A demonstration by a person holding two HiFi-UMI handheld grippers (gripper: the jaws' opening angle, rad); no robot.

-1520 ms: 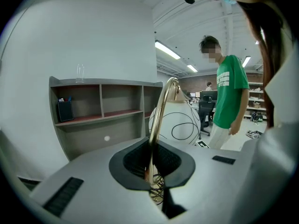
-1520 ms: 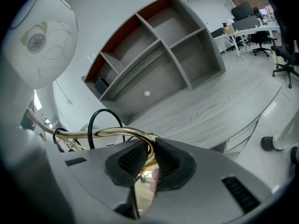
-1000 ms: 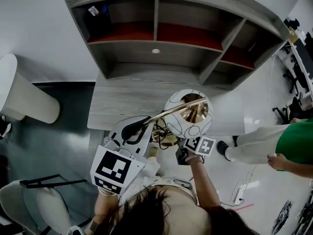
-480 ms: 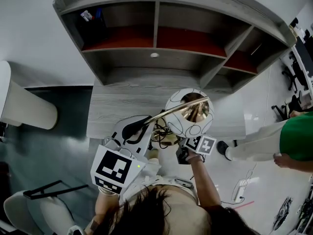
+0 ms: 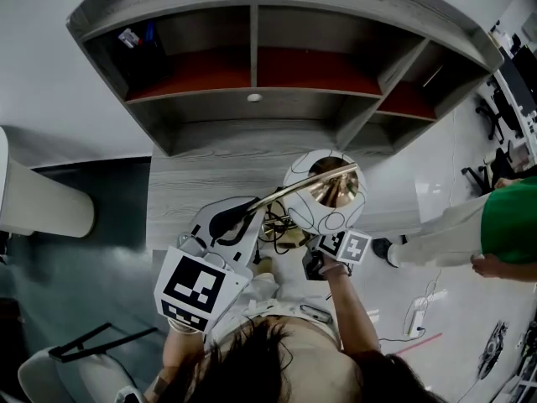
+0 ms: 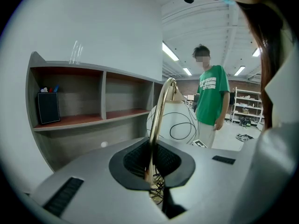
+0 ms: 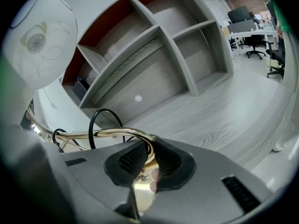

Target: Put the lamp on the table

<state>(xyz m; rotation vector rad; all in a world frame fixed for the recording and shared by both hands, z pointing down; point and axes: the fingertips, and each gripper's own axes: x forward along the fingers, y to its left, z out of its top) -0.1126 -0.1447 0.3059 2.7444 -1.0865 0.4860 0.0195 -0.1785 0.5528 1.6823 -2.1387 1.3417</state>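
Over the near edge of the grey wood bench (image 5: 210, 179) hangs the lamp (image 5: 323, 193), carried by both grippers in front of the person. Its white globe shade (image 6: 175, 125), marked with looping black lines, sits high; the brass stem (image 6: 158, 120) arches up to it.

Left gripper (image 5: 228, 222): jaws closed on the upright part of the brass stem, which runs straight between the ribbed black pads.

Right gripper (image 5: 317, 263): jaws clamped on a curved brass tube (image 7: 117, 134) low on the lamp, with a black cord (image 7: 100, 113) looping just behind.

Lamp base is hidden; contact with the bench cannot be told.

Open shelf unit (image 5: 260, 57) stands at the back of the bench. Person in a green shirt (image 6: 212, 94) stands off to the right.
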